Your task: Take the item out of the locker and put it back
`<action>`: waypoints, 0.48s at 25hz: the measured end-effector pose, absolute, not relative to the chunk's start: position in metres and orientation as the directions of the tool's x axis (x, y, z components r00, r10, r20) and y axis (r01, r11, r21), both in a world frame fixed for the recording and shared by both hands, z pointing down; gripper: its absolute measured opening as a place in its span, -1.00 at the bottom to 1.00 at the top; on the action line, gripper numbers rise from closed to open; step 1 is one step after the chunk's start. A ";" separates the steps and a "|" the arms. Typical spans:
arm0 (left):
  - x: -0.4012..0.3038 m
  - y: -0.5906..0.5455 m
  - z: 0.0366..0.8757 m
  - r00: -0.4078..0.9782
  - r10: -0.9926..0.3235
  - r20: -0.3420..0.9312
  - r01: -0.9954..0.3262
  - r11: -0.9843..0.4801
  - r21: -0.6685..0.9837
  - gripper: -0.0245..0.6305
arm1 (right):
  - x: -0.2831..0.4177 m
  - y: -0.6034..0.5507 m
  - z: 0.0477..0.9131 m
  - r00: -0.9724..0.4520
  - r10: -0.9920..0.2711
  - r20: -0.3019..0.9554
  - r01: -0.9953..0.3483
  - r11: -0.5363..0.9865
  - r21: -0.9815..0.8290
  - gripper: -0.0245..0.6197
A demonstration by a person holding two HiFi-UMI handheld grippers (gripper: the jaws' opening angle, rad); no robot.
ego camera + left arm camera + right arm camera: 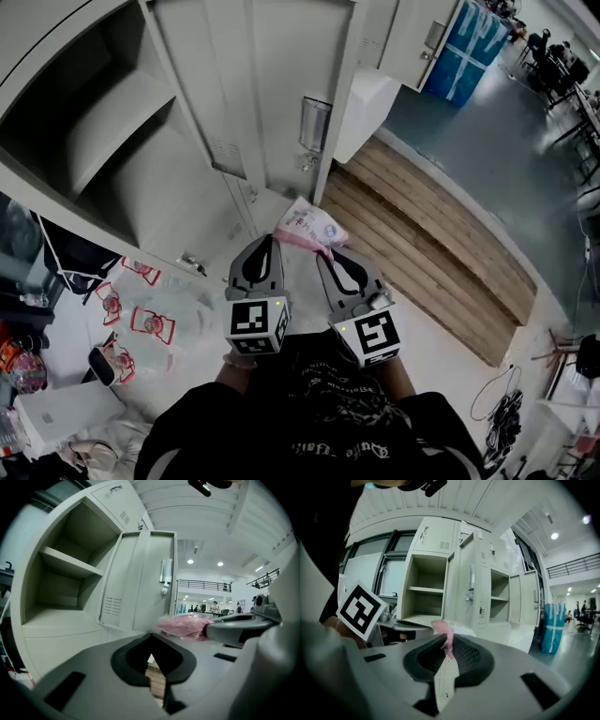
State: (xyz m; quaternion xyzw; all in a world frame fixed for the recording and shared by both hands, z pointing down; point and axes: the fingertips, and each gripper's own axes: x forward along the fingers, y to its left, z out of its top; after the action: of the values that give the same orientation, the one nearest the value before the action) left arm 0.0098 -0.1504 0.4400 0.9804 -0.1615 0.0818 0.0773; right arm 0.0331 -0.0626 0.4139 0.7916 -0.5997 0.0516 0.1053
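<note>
Open grey metal locker (141,141) at the upper left of the head view, with one shelf (112,112) across its compartment and its door (253,84) swung wide, the latch plate (315,124) on the door's free edge. To the right of the door, a slatted wooden platform (422,253) on the floor. Below centre, the person's two grippers side by side, both pointing toward the locker. The left gripper (270,240) has its jaws brought together with nothing between them; in its own view only a thin slit shows at the tips (151,654). The right gripper (323,253) is clamped on the edge of a pink-and-white packet (309,225), apparently a soft plastic pouch, whose print is too small to read. The packet hangs in the air in front of the open door, outside the compartment, just ahead of both grippers' tips (443,629). At the lower left, several small red-and-white sachets (150,323) on the floor.
</note>
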 end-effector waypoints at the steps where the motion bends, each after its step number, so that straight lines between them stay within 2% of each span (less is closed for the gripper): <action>1: 0.018 -0.145 0.440 0.931 -0.312 0.191 -0.337 -0.934 0.120 -0.90 | 0.041 -0.057 0.411 0.261 -0.944 0.200 -0.964 -0.245 0.100 -0.81; 12: 0.097 -0.074 0.431 0.891 -0.413 0.188 -0.435 -0.896 0.096 -0.90 | 0.110 -0.004 0.392 -0.014 -0.974 0.227 -0.975 0.064 0.212 -0.81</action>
State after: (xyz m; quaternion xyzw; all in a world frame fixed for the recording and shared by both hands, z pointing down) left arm 0.0975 -0.0742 0.4313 0.9701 -0.2183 0.0815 0.0677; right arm 0.1104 -0.0036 0.3922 0.6843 -0.7120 0.0021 0.1574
